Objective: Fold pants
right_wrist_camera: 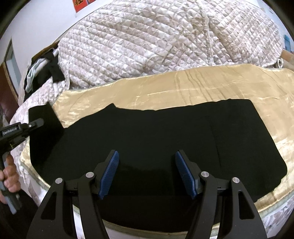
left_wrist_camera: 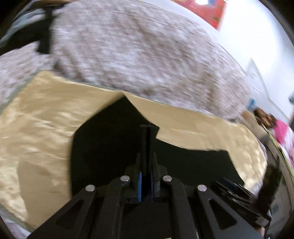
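Black pants [right_wrist_camera: 147,136] lie flat across a gold satin sheet [right_wrist_camera: 183,88] on a bed. My left gripper [left_wrist_camera: 147,128] is shut on the end of the pants [left_wrist_camera: 114,147] and lifts it off the sheet; in the right wrist view it [right_wrist_camera: 36,123] holds the raised black flap at the far left. My right gripper [right_wrist_camera: 146,165] is open and empty, hovering over the middle of the pants near the bed's front edge.
A quilted beige bedspread [right_wrist_camera: 165,40] is heaped behind the gold sheet [left_wrist_camera: 46,119]. Dark and pale clothes [right_wrist_camera: 40,66] lie at the back left. The mattress edge [right_wrist_camera: 275,205] runs along the front. A wall with a red poster [left_wrist_camera: 211,12] is behind.
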A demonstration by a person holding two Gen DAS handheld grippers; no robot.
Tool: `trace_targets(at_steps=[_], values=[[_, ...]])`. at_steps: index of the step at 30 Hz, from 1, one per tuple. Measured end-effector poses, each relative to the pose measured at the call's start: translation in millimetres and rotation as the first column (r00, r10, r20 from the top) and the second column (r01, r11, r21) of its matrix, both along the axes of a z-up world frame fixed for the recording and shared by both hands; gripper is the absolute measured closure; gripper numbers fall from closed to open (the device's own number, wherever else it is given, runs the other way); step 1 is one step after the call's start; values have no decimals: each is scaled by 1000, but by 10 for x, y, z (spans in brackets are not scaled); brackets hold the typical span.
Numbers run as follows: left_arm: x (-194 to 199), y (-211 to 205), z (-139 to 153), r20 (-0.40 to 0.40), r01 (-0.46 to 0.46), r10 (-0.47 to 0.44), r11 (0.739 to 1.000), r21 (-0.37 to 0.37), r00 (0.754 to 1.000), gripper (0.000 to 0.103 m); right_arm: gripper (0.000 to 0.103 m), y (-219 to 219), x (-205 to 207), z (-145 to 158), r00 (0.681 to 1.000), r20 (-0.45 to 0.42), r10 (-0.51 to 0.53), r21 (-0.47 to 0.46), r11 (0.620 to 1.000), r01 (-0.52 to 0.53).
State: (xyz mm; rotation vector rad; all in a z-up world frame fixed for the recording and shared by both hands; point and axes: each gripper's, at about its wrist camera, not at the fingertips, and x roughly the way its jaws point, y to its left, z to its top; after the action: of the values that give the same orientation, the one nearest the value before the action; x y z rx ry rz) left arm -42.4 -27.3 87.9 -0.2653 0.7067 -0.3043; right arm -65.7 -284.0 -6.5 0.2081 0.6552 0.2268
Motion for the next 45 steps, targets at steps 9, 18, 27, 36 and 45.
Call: trace_targets(at_steps=[9, 18, 27, 36, 45], values=[[-118, -681, -611, -167, 204, -201, 979, -1, 965, 96, 38, -303, 32, -1, 997, -32, -63, 93, 993, 66], [-293, -277, -329, -121, 252, -260, 965, -78, 958, 75, 38, -139, 70, -6, 997, -43, 64, 162, 985, -56], [236, 428, -346, -117, -37, 44, 997, 64, 992, 72, 47, 260, 561, -89, 961, -142, 236, 215, 955, -203], [264, 524, -562, -150, -63, 71, 996, 60, 986, 72, 65, 420, 893, -174, 942, -172, 288, 269, 934, -237], [263, 526, -542, -132, -61, 68, 996, 61, 989, 72, 100, 333, 934, -171, 940, -177, 291, 376, 903, -209]])
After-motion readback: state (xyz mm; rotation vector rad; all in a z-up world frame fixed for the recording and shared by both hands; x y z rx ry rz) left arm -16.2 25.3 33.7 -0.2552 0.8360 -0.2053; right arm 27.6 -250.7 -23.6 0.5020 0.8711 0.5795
